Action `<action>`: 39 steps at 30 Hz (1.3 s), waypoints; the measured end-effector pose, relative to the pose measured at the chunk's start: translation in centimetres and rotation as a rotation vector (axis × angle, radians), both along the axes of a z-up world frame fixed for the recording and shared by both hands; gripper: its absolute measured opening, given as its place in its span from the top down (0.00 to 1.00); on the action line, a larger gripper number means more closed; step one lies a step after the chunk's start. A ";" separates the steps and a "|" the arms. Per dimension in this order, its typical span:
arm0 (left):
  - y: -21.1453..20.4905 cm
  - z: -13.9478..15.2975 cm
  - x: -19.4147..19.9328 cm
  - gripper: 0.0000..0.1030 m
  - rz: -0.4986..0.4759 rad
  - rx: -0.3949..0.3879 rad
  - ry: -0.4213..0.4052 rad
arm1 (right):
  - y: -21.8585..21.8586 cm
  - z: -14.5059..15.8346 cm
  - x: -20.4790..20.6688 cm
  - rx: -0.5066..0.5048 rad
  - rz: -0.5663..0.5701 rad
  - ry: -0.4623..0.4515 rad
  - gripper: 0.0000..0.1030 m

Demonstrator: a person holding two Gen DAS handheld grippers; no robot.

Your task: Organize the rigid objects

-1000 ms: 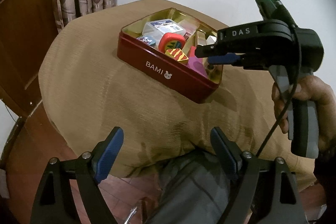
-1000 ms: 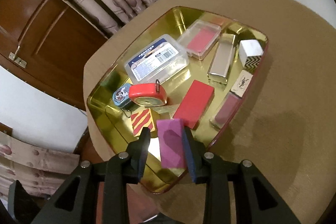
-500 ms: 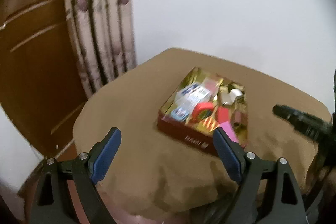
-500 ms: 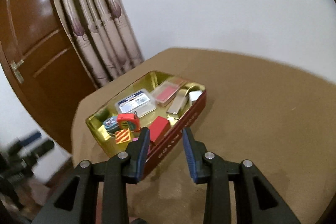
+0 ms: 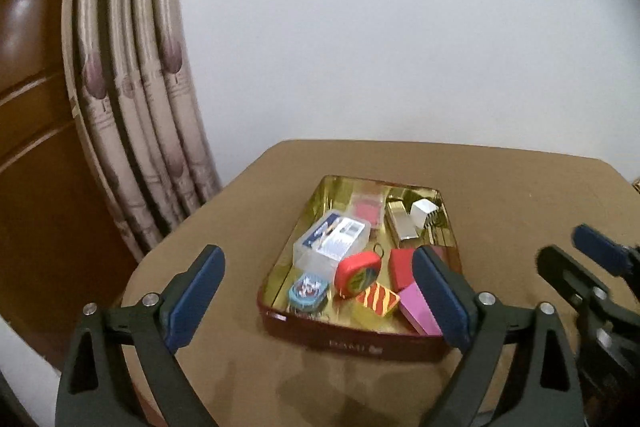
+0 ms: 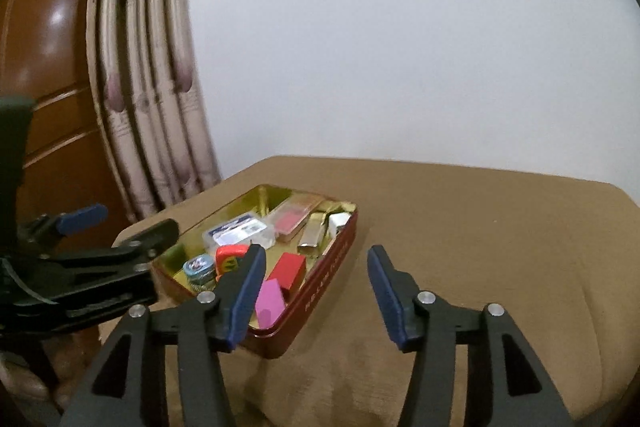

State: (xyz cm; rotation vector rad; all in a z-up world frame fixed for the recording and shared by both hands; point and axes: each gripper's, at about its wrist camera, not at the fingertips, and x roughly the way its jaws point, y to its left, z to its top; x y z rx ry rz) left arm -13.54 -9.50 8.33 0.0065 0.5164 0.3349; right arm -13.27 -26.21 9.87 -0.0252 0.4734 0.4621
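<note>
The right gripper [image 6: 316, 291] has let go of the pink block [image 6: 269, 303], which now lies in the red tin [image 6: 320, 283], and drawn back, jaws just opening, empty. The left gripper [image 5: 320, 299] backed off too, jaws widening.

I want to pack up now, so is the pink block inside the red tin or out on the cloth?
Inside. The pink block lies in the red tin's near corner, beside the striped block.
</note>
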 end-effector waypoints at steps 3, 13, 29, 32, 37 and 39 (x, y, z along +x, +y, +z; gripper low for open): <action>0.7 -0.1 0.5 0.10 -0.050 -0.011 0.014 | 0.5 0.3 -2.0 0.024 -0.011 -0.056 0.32; 1.1 0.5 0.8 0.10 -0.173 0.096 0.017 | 2.1 1.3 -4.0 0.083 -0.162 -0.132 0.23; 2.3 -0.6 0.8 0.10 -0.205 0.056 0.041 | 3.9 0.6 -3.6 -0.019 -0.265 -0.193 0.22; 2.3 -0.8 0.9 0.09 -0.212 0.058 0.044 | 4.1 0.4 -3.9 -0.024 -0.270 -0.211 0.22; 2.6 -1.0 0.7 0.09 -0.210 0.060 0.041 | 4.5 -0.1 -3.7 -0.037 -0.283 -0.214 0.22; 2.8 -1.0 0.6 0.09 -0.202 0.058 0.039 | 4.7 -0.2 -3.5 -0.040 -0.283 -0.207 0.22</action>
